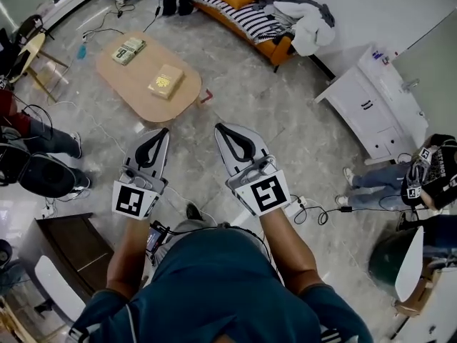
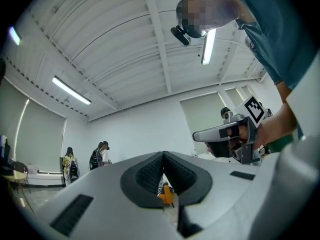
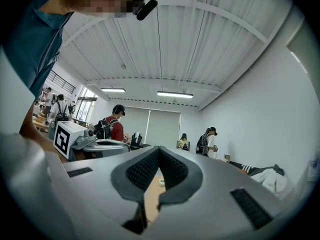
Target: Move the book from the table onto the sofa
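Two books lie on the oval wooden table (image 1: 136, 84): a yellow book (image 1: 166, 81) near its middle and a greenish book (image 1: 129, 50) at its far end. The sofa (image 1: 243, 9), orange with a striped cover and an orange cushion, stands at the back, right of the table. Over the floor, short of the table's near end, my left gripper (image 1: 163, 133) (image 2: 163, 156) is shut and empty. Beside it, my right gripper (image 1: 220, 128) (image 3: 159, 151) is also shut and empty. Between the right jaws a strip of the table (image 3: 151, 196) shows.
White and grey clothes (image 1: 303, 16) are piled on the sofa's right end. A white cabinet (image 1: 375, 102) stands at the right wall. A cable (image 1: 314, 209) lies on the floor at my right. People stand and sit around the room's edges; a chair (image 1: 32, 56) is left of the table.
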### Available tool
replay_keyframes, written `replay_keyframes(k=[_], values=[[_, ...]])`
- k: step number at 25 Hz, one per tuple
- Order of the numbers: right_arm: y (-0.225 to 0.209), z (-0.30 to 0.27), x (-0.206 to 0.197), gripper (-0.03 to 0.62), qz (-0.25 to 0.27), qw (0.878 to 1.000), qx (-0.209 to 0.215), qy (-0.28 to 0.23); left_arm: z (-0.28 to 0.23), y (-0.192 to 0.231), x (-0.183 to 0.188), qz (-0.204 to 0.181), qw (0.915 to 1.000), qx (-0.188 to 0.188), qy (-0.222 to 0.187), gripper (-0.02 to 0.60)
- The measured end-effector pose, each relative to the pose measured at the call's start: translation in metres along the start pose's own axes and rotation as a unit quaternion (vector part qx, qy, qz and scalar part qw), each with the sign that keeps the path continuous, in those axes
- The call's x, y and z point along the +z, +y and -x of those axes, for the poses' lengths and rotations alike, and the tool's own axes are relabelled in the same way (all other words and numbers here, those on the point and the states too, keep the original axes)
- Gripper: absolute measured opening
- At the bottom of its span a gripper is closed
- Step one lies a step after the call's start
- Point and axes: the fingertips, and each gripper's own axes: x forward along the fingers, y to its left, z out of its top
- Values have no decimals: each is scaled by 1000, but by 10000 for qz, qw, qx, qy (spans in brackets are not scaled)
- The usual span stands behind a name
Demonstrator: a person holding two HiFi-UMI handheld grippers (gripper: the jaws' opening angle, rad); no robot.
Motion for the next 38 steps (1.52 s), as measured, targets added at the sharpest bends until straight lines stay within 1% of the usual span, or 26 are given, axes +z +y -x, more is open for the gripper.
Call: replay_keyframes(k=[2, 6, 10, 12, 14, 17, 20, 24, 26, 29, 33, 35, 38], values=[[-4, -15, -5, 14, 8, 9999, -41, 113, -9, 14, -6, 39, 10000, -62, -8, 3], [-17, -41, -6, 14, -38, 9999, -112, 25, -27, 32, -21, 117, 9998, -162, 74, 3], [-38, -64, -15, 14, -126, 9998, -86, 102, -50, 49, -33, 168, 9996, -145, 148, 3], [-54, -75, -21, 14, -50, 10000, -39, 77, -65, 57, -39, 119, 9997, -116, 153, 3], [-70, -86, -28, 14, -26, 10000, 25, 60, -83, 65, -45, 70, 9998, -51, 158, 3], [-93, -104, -36, 14, -224, 9996, 169, 52, -109, 77, -52, 59, 9997, 128, 215, 3], [-122, -122, -43, 14, -303, 9991, 292, 35, -135, 86, -60, 52, 9990, 240, 368, 3], [-150, -142, -57, 14, -241, 9986, 465, 30, -163, 104, -67, -65, 9986, 449, 260, 3], [-161, -152, -61, 14, -296, 9980, 555, 40, -175, 109, -73, -58, 9980, 535, 320, 3], [-179, -163, -64, 14, -343, 9973, 654, 4, -190, 112, -84, 35, 9966, 625, 533, 3], [-198, -175, -69, 14, -288, 9966, 771, -88, -208, 119, -85, -112, 9964, 740, 407, 3], [-206, -182, -71, 14, -357, 9962, 794, -67, -215, 122, -89, -62, 9958, 763, 501, 3], [-215, -193, -77, 14, -311, 9963, 799, -86, -219, 131, -98, -26, 9949, 777, 641, 3]])
